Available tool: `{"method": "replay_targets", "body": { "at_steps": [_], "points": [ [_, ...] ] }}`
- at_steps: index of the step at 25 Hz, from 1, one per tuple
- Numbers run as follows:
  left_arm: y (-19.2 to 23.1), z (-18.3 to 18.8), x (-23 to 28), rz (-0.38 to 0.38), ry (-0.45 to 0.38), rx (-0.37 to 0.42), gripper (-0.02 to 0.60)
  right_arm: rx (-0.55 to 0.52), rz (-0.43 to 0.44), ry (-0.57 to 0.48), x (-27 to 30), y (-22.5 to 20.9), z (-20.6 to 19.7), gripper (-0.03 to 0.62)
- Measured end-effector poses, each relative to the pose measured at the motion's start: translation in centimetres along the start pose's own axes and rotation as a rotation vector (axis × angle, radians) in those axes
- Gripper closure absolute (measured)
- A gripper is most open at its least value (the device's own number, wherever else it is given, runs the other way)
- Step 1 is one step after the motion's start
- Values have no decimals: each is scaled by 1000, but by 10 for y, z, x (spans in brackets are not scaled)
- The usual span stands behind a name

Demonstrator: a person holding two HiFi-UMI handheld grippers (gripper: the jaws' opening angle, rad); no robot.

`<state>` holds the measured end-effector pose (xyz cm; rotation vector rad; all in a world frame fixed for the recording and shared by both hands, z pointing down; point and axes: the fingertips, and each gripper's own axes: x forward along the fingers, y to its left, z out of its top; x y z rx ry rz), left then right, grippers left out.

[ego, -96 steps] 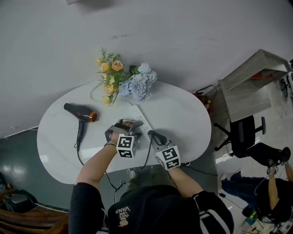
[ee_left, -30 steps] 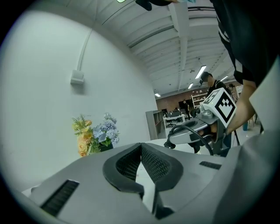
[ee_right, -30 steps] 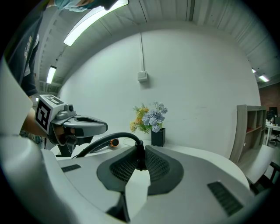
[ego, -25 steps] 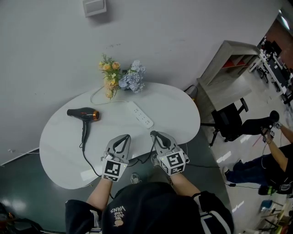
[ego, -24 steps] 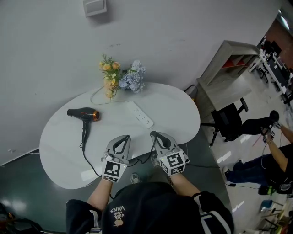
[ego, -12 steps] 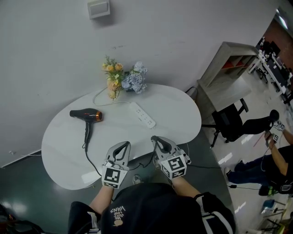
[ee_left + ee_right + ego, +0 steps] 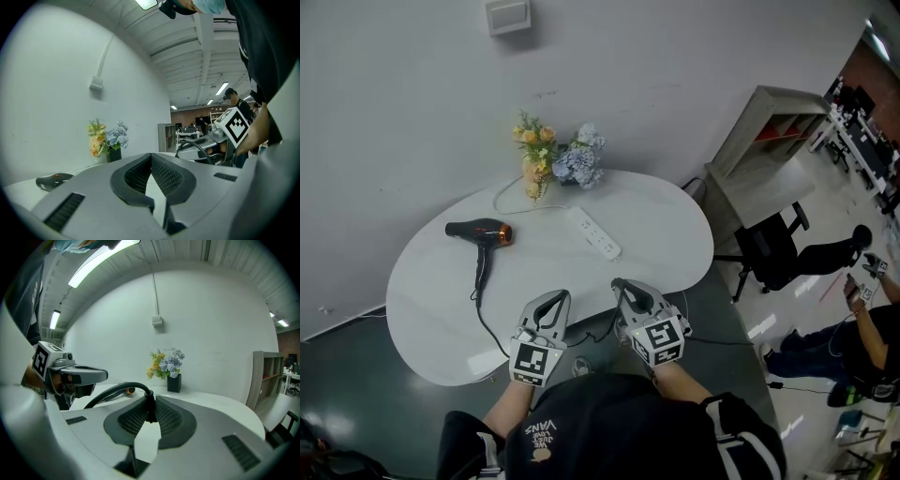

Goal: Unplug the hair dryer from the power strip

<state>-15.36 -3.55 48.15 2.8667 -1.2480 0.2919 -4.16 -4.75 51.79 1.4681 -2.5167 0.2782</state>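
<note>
Well short of the power strip (image 7: 595,233): my right gripper (image 7: 620,284) clamped on the hair dryer plug (image 7: 150,409), left gripper (image 7: 562,295) closed, empty.

**Head view.** The white plastic power strip (image 7: 595,233) lies near the middle of the white oval table (image 7: 675,234).

- **Left of the strip, well apart:** the black hair dryer (image 7: 478,231). Its black cord (image 7: 478,292) runs to the table's near edge.
- **Behind the strip, by the wall:** the dark vase of yellow and blue flowers (image 7: 555,161).
- **Before the strip, at the near edge:** the left gripper (image 7: 560,294), closed on nothing. To its right is the right gripper (image 7: 618,284), with the cord's black plug (image 7: 149,409) between its jaws, apart from the strip.
- **Right of the strip, off the table:** the black office chair (image 7: 773,253), with the pale wooden shelf unit (image 7: 769,131) behind it.
</note>
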Motion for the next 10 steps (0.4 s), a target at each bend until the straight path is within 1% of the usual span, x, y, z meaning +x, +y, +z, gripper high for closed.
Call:
{"method": "replay_targets", "body": {
  "at_steps": [10],
  "points": [
    [-2,-4,-3,9,2,-17,563,4,1,14,0,1,-4,522]
  ]
}}
